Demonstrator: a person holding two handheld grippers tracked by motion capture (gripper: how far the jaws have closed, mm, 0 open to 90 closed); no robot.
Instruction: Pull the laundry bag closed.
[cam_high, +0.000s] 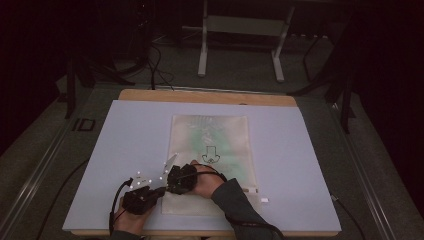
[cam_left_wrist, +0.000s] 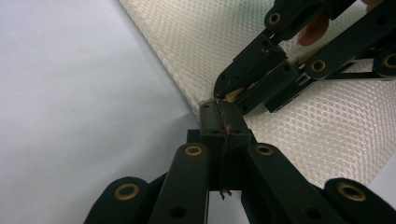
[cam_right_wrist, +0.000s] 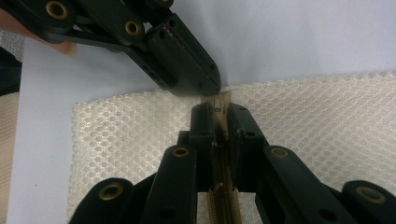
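Mesh pouch (cam_high: 210, 160) flat on white mat (cam_high: 125, 150). Left gripper (cam_left_wrist: 219, 109) clamped on pouch edge; right gripper (cam_right_wrist: 219, 109) pinching zipper pull (cam_right_wrist: 219, 102), tips meeting.

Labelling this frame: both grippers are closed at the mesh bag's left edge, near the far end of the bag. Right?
Not quite. Both grippers, left and right, are closed at the left edge of the mesh bag, but toward its near end, close to the person. The high view shows this.
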